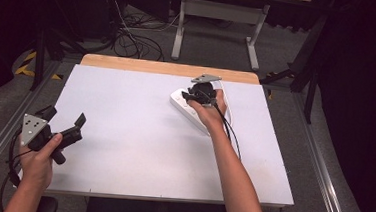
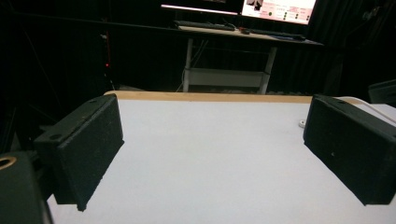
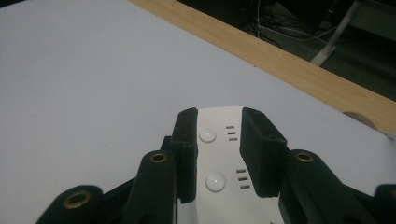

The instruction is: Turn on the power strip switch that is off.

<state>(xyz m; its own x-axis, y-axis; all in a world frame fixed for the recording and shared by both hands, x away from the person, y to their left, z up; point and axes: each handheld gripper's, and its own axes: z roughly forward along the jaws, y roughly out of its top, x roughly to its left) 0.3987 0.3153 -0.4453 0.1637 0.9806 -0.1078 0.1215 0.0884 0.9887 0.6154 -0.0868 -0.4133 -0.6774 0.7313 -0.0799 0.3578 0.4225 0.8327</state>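
Up toward one o'clock on the white bench (image 1: 138, 147), the right gripper (image 3: 218, 154) has its jaws pinching a white power strip (image 3: 219, 140) across its width; at eight o'clock, the left gripper (image 1: 64, 122) hovers with jaws spread wide, holding nothing.

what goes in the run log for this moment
left tool: open, idle | right tool: shut on white power strip | table

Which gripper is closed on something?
The right gripper: its jaws clamp the white power strip. The left gripper hangs wide open over bare table.
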